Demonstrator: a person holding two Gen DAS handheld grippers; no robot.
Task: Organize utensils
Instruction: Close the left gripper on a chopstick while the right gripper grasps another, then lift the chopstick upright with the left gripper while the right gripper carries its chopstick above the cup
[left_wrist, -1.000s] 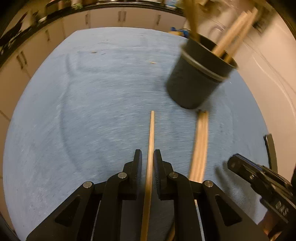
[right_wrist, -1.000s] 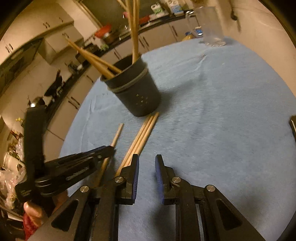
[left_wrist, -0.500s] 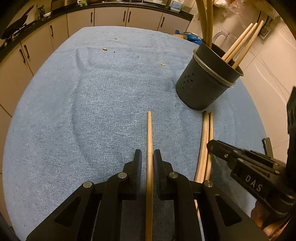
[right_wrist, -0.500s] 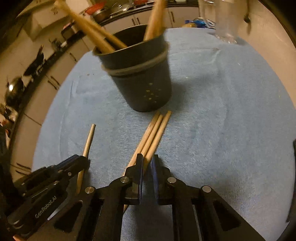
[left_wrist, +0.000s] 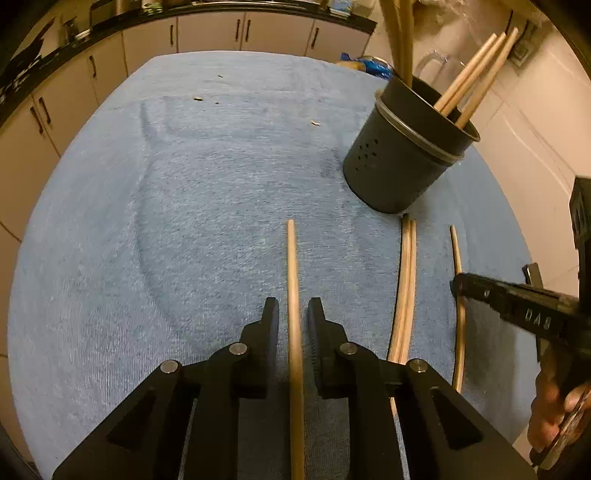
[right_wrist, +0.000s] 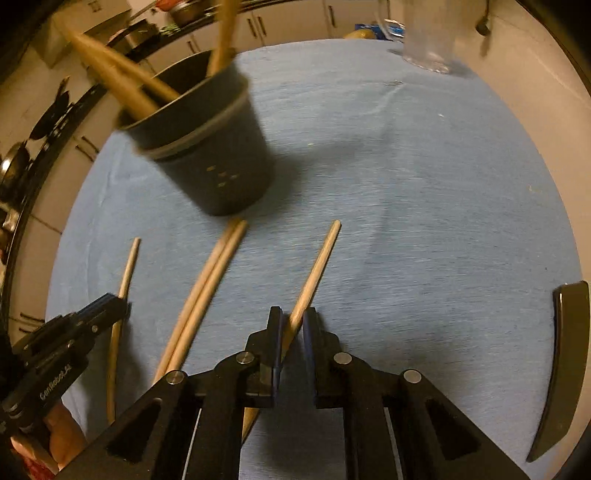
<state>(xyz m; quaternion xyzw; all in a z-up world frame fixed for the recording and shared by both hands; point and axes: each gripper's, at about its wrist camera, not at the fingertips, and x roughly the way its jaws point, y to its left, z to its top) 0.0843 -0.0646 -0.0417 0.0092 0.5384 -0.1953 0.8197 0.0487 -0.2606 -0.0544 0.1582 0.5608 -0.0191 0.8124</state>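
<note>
A dark perforated utensil cup (left_wrist: 399, 162) (right_wrist: 210, 155) stands on the blue cloth with several wooden chopsticks leaning in it. My left gripper (left_wrist: 293, 321) (right_wrist: 114, 306) is shut on a single chopstick (left_wrist: 291, 258) (right_wrist: 127, 266) that points toward the cup. My right gripper (right_wrist: 293, 319) (left_wrist: 458, 288) is shut on another chopstick (right_wrist: 317, 266) (left_wrist: 456, 254), which angles up and to the right. Two more chopsticks (left_wrist: 406, 277) (right_wrist: 210, 288) lie side by side on the cloth between the grippers, their tips near the cup's base.
The blue cloth (left_wrist: 184, 184) covers the round table. A clear glass vessel (right_wrist: 428, 37) stands at the far edge, and a blue packet (left_wrist: 369, 64) lies behind the cup. A black curved object (right_wrist: 569, 350) sits at the right edge. Cabinets line the far wall.
My right gripper shut on one of the three chopsticks by the cup and drew it right, away from the other two. The left gripper kept its chopstick.
</note>
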